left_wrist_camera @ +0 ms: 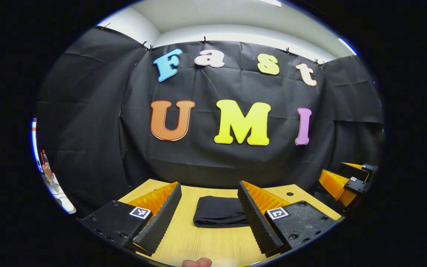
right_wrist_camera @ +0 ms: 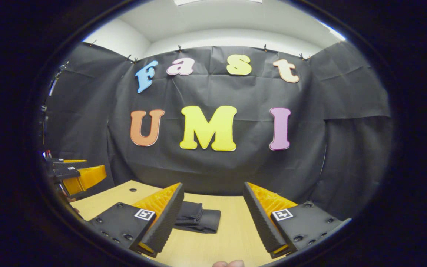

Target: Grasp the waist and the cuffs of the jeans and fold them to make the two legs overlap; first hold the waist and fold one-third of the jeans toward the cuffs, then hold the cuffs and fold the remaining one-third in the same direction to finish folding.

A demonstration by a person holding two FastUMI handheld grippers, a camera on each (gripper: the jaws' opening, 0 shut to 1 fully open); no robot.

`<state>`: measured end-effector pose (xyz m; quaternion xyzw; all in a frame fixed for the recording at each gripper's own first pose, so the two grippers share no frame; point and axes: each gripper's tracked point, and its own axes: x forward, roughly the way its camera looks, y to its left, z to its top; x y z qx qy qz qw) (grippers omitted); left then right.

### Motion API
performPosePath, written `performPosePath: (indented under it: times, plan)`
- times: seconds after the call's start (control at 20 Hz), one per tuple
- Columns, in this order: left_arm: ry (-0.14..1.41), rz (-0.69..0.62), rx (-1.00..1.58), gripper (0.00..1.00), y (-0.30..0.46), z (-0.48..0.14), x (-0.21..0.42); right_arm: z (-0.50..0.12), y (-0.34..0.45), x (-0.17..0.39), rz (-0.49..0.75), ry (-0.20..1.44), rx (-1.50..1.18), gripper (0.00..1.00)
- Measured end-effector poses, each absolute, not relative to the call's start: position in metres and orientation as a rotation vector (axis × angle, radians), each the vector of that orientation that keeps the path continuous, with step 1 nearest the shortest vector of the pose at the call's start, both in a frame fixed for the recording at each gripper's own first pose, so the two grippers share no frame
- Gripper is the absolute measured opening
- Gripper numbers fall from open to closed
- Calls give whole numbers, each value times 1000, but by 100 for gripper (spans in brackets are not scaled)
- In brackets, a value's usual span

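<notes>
Left gripper [left_wrist_camera: 209,213]: fingers spread wide, nothing between them, held above the desk [left_wrist_camera: 213,244] near its front edge. In the left gripper view the jeans [left_wrist_camera: 221,212] lie straight ahead between the two fingers, not touched.

Right gripper [right_wrist_camera: 213,215]: also spread, empty, raised near the front edge. In the right gripper view the jeans [right_wrist_camera: 198,219] sit just off its left finger, partly hidden behind it, no contact.

Each view also catches the other gripper off to the side: the right one [left_wrist_camera: 347,181] past the desk's right edge, the left one [right_wrist_camera: 74,174] by the left edge. Both well apart from the cloth.

Jeans: a dark, compact, stacked bundle in the middle of the desk, a bit toward the back edge. Layers visible at the near side. Waist and cuffs can't be told apart.

Step, my read: folding looks finished, or very nearly; both grippers clear of the bundle. Next move likely calls for nothing but keeping off the cloth. If a layer needs squaring, come in low from the front.

Room: bare wood in front of and to both sides of the bundle. Back edge runs close under the booth wall [right_wrist_camera: 213,167], so less room behind.
</notes>
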<state>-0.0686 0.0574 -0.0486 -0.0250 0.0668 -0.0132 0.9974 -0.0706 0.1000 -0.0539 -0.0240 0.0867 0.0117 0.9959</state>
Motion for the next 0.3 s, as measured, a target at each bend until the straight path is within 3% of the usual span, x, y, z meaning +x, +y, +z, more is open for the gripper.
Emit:
performPosePath:
  times: [0.3]
  plan:
    - [112,-17,-42,98,62,-43,-80,-49,110,-81,24,148,-62,99]
